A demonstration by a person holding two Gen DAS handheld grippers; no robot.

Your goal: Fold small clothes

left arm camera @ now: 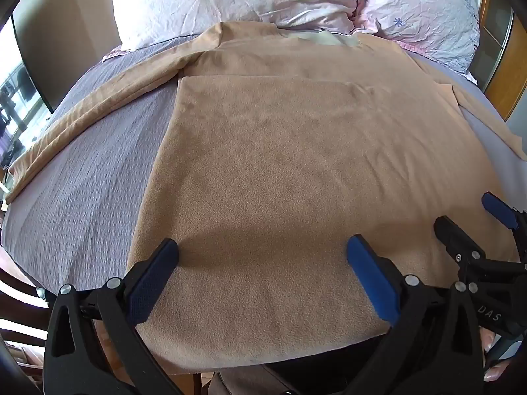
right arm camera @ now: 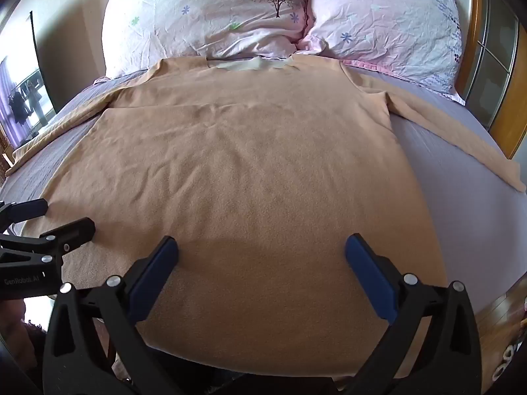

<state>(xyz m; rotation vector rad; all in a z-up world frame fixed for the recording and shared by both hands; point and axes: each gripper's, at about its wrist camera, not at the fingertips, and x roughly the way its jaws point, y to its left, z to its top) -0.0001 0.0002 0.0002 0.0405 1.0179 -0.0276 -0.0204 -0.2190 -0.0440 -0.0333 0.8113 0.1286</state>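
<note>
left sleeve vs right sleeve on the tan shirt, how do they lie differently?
The left sleeve looks bunched and creased along its length; the right sleeve lies flatter. The left sleeve runs toward the window side, the right sleeve toward the wooden frame. Both are spread outward on the purple sheet, unfolded, untouched by either open gripper.

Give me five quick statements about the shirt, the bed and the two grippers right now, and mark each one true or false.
1. The tan shirt lies spread on the bed with its collar toward the pillows. True.
2. The left gripper is clamped on the shirt's hem. False: its jaws stand wide open, holding nothing.
3. The right gripper is open over the near part of the shirt. True.
4. Both sleeves are folded across the chest. False: each sleeve stretches out sideways on the grey bedsheet.
5. The pillows are plain white. False: they carry a flower and tree print.
</note>
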